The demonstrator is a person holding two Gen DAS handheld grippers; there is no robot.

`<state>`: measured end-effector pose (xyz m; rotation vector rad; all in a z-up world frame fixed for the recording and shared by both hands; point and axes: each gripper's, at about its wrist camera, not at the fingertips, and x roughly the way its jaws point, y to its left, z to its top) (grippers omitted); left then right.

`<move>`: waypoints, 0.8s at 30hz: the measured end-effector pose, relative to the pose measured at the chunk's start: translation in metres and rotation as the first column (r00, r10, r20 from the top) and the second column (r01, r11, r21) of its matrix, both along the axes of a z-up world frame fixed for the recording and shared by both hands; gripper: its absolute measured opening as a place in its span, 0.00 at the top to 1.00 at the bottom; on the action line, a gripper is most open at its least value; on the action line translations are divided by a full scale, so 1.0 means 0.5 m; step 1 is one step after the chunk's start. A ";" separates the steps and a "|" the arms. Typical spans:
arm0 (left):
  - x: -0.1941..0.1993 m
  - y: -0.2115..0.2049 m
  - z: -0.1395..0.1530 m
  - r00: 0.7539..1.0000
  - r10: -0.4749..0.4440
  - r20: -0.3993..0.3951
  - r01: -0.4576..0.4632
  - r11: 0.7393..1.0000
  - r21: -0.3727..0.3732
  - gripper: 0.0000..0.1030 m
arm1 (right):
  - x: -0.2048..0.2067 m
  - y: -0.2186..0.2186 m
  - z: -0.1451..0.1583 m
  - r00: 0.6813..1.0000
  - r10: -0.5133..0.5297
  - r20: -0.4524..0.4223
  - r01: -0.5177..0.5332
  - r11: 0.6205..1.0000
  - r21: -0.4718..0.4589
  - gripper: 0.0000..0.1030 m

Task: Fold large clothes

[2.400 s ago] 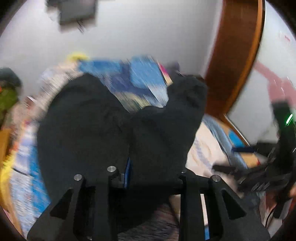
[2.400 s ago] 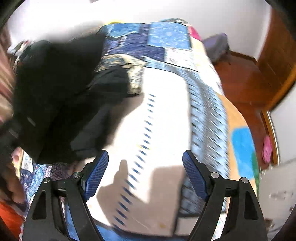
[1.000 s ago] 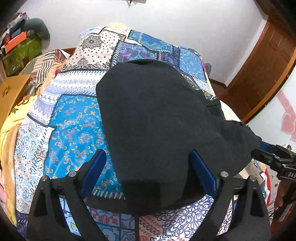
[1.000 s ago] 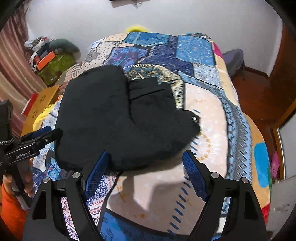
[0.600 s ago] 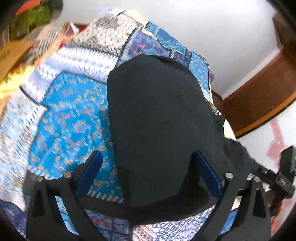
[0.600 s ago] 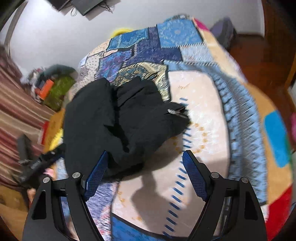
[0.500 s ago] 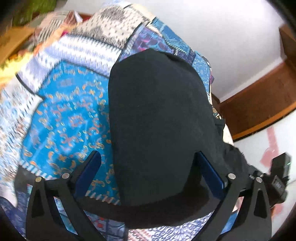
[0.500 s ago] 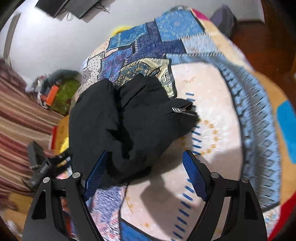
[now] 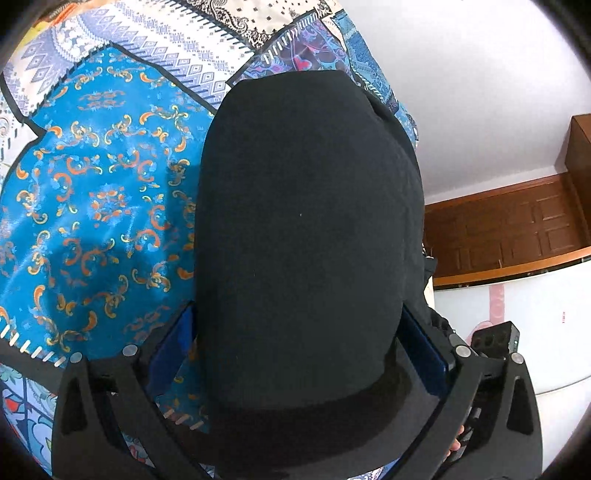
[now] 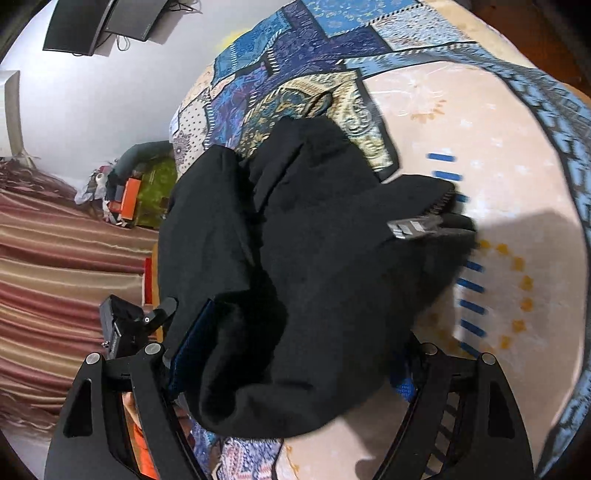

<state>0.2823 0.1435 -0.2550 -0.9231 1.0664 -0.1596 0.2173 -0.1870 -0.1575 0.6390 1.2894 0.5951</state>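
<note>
A large black garment [image 9: 306, 229] lies folded over on the patterned bedspread [image 9: 96, 192]. My left gripper [image 9: 299, 354] is open, and the garment's near edge lies between its blue-padded fingers [image 9: 424, 354]. In the right wrist view the garment [image 10: 314, 251] is bunched in thick folds, with a grey label [image 10: 410, 226] showing on its right edge. My right gripper [image 10: 291, 365] is open with the garment's near fold between its fingers [image 10: 192, 350]. The left gripper [image 10: 133, 325] shows at the left edge of that view.
The bedspread [image 10: 498, 177] runs on to the right and far side. A wooden door [image 9: 517, 229] and white wall stand beyond the bed. A striped curtain [image 10: 55, 258], a clutter pile [image 10: 140, 184] and wall screens [image 10: 99, 22] lie to the left.
Both grippers have moved down and in to the garment's near edge, so its folds now sit between their open fingers. The garment was dropped onto the bed earlier.
</note>
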 end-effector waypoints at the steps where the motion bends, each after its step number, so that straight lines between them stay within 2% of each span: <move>1: 0.001 0.002 -0.001 1.000 -0.001 -0.001 0.001 1.000 -0.004 0.00 | 0.000 0.003 -0.003 1.000 0.009 -0.012 -0.008 1.000 0.018 0.36; 3: -0.001 0.001 0.003 1.000 -0.010 0.006 0.010 1.000 0.003 0.01 | 0.002 0.006 -0.007 1.000 -0.002 -0.023 0.002 1.000 0.017 0.42; 5: -0.008 -0.003 0.016 1.000 -0.020 0.022 0.020 0.999 0.034 0.07 | 0.002 0.006 -0.004 1.000 -0.002 -0.018 0.002 1.000 0.008 0.55; 6: -0.012 -0.005 0.023 0.999 -0.026 0.031 0.025 0.998 0.050 0.10 | 0.000 0.005 -0.001 1.000 -0.001 -0.011 0.001 1.000 0.002 0.58; 8: -0.021 -0.008 0.040 0.998 -0.035 0.049 0.032 0.997 0.066 0.14 | -0.002 0.006 0.010 1.000 0.006 0.004 -0.006 1.000 0.003 0.74; 10: -0.030 -0.003 0.061 0.997 -0.045 0.070 0.040 0.997 0.062 0.20 | -0.003 0.007 0.024 1.000 0.015 0.017 -0.015 1.000 0.023 0.79; 13: -0.043 0.011 0.099 0.993 -0.058 0.107 0.051 0.996 0.066 0.24 | 0.003 0.025 0.054 0.998 0.033 0.052 -0.035 0.999 0.033 0.82; 18: -0.054 0.059 0.186 0.978 -0.052 0.200 0.026 0.991 0.131 0.27 | 0.017 0.094 0.103 0.989 0.081 0.121 -0.085 0.996 0.027 0.83; 24: -0.053 0.164 0.299 0.946 -0.041 0.320 -0.038 0.971 0.236 0.28 | 0.047 0.233 0.166 0.959 0.142 0.245 -0.148 0.989 0.007 0.83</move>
